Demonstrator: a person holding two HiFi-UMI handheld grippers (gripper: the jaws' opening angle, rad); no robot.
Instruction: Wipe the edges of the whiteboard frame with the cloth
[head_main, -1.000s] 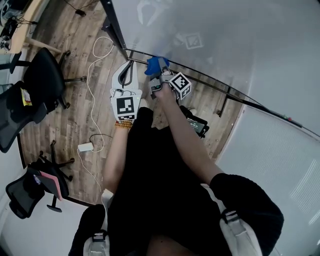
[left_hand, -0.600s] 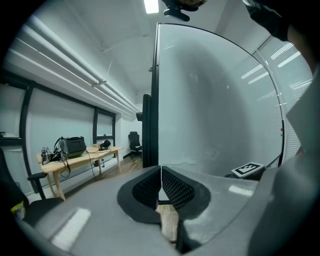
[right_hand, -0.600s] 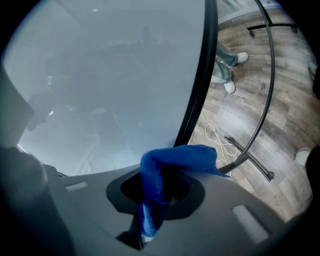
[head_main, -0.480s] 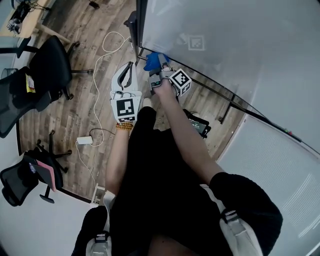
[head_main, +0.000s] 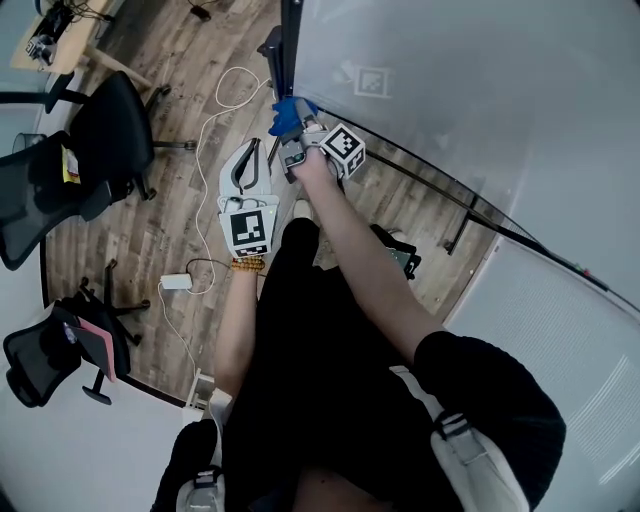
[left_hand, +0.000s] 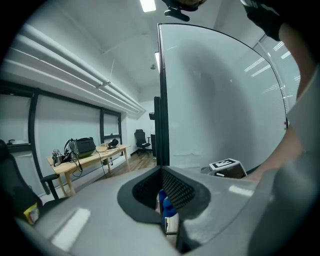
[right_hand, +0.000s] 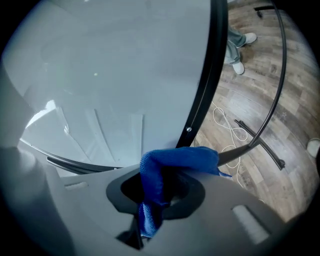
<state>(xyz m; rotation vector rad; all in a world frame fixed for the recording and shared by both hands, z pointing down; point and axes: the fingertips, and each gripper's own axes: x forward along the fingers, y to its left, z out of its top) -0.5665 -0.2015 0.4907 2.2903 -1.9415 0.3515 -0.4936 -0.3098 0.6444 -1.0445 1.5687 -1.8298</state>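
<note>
Wood-plank floor (head_main: 150, 220) under whiteboard frame (right_hand: 192, 117), blue cloth (right_hand: 170, 162) in right gripper (head_main: 295, 148).

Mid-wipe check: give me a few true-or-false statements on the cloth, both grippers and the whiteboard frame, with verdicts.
1. The blue cloth is clamped in the right gripper's jaws. True.
2. The cloth sits at the top edge of the whiteboard's black frame. False: it is at a bottom corner.
3. The left gripper shares the grip on the cloth. False: it is apart from it.
4. A white cable lies on the wooden floor. True.
</note>
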